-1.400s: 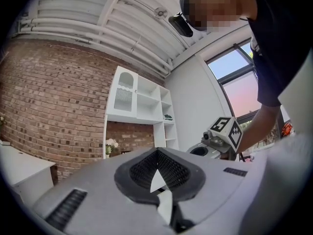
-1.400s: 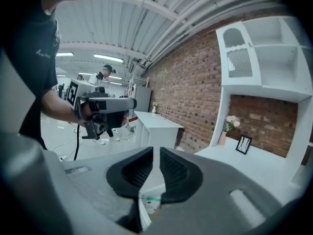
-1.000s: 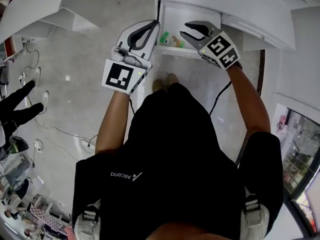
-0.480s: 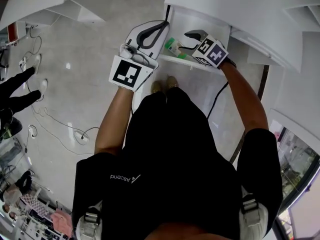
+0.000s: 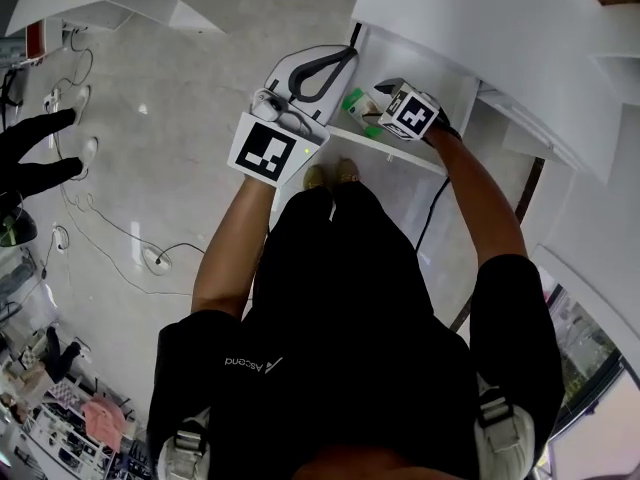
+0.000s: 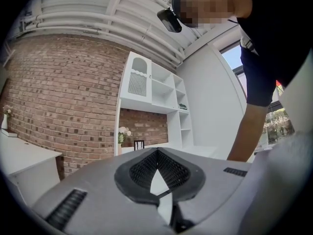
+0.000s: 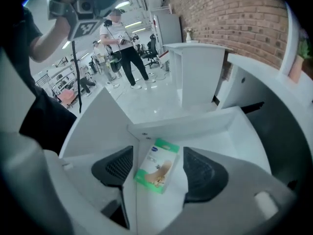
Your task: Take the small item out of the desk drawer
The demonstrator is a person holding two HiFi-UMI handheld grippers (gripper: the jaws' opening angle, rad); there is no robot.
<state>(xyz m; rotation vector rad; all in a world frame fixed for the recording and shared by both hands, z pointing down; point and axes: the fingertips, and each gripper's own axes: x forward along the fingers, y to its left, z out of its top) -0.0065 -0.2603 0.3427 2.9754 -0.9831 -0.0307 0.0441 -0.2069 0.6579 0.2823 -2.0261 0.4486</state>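
A small green-and-white box lies flat on the floor of the open white drawer. My right gripper points steeply down over it. Its jaws have just been opening and now stand one on each side of the box, with the dark pads apart from it. In the head view the box shows just left of the right gripper, inside the drawer. My left gripper hovers level at the drawer's left edge. In its own view the left gripper is shut on nothing.
The white desk top overhangs the drawer's back. The drawer's front wall is right above the wearer's shoes. Cables trail on the floor at left, near a gloved hand. A person stands far off.
My right gripper has dropped into the drawer, tipped downward and opened its jaws around the box. The left gripper has shifted closer to the drawer's left edge.
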